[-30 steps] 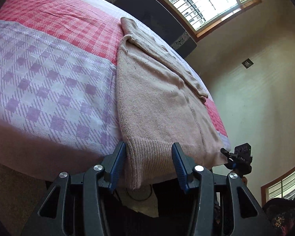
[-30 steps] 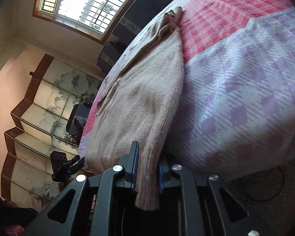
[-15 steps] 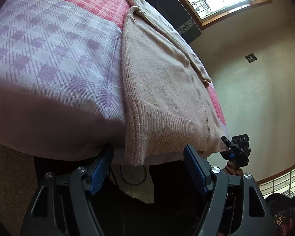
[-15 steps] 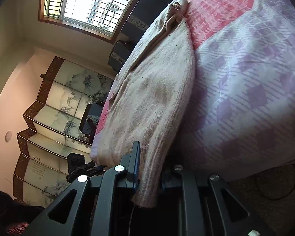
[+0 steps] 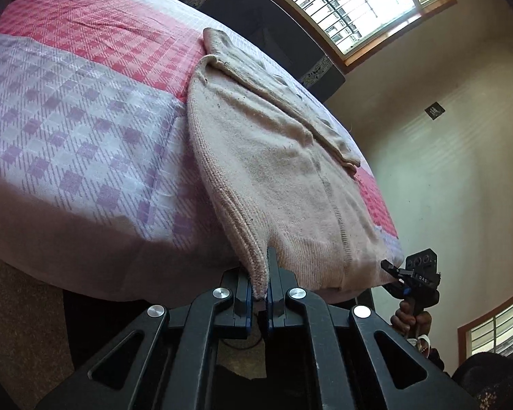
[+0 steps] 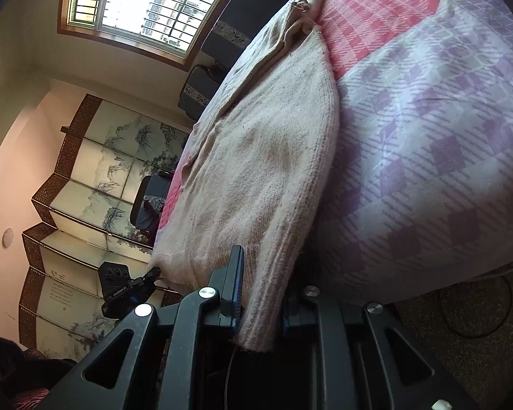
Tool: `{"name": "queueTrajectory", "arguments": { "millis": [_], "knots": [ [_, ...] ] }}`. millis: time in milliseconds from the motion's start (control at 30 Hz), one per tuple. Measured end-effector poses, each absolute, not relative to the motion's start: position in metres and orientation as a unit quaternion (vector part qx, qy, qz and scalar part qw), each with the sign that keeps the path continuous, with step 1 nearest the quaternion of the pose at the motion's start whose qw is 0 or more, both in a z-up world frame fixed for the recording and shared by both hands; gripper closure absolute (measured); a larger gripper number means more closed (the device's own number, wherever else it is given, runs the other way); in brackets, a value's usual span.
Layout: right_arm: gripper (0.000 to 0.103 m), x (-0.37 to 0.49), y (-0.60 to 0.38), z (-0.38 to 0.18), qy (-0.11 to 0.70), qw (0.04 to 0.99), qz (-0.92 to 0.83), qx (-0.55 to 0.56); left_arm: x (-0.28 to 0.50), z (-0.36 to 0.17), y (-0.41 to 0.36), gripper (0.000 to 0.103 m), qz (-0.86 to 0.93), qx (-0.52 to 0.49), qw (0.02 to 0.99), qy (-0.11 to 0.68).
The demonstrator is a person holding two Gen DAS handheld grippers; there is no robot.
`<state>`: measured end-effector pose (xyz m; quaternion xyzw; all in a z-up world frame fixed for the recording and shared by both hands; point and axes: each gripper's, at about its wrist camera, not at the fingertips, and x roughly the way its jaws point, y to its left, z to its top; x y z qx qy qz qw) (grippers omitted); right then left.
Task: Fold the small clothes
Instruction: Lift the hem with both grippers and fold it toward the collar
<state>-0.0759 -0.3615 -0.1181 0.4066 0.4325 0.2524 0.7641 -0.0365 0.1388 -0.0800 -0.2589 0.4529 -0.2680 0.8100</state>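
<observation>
Beige knit: the sweater (image 5: 284, 177) lies flat on a bed (image 5: 68, 130) covered in a pink and lilac checked sheet, with its ribbed hem hanging over the near edge. The left gripper (image 5: 259, 294) has its jaws pressed together on one hem corner, the knit pinched between the blue pads. The right gripper (image 6: 261, 302) clamps the opposite hem corner; its jaws sit slightly apart with the thick folded knit filling the gap. In the left view, the right gripper appears at the far hem corner, held by a hand (image 5: 408, 319). A folding screen (image 6: 85, 184) stands by the wall below a barred window (image 6: 147, 3).
</observation>
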Motion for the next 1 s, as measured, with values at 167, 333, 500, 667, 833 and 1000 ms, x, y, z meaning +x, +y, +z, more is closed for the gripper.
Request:
{"name": "queueTrajectory", "arguments": {
  "millis": [167,333,500,667,833,1000],
  "knots": [
    [0.084,-0.077,-0.362,-0.122,0.436,0.755,0.249,0.421,-0.029,-0.079,0.129,0.094,-0.272,-0.230,0.808,0.469],
    [0.089,-0.079,-0.357,-0.119,0.441,0.766,0.241,0.400,-0.024,-0.089,0.129,0.085,-0.263,-0.245,0.797,0.485],
    [0.095,-0.081,-0.354,-0.111,0.436,0.784,0.228,0.378,-0.022,-0.095,0.136,0.098,-0.252,-0.262,0.799,0.479],
    [0.095,-0.083,-0.354,-0.111,0.435,0.781,0.227,0.387,-0.021,-0.096,0.140,0.098,-0.241,-0.270,0.802,0.474],
    [0.090,-0.084,-0.363,-0.112,0.423,0.774,0.231,0.411,-0.023,-0.089,0.136,0.098,-0.249,-0.254,0.810,0.466],
    [0.095,-0.080,-0.355,-0.112,0.436,0.783,0.224,0.382,-0.030,-0.074,0.122,0.098,-0.228,-0.183,0.844,0.450]
  ]
}}
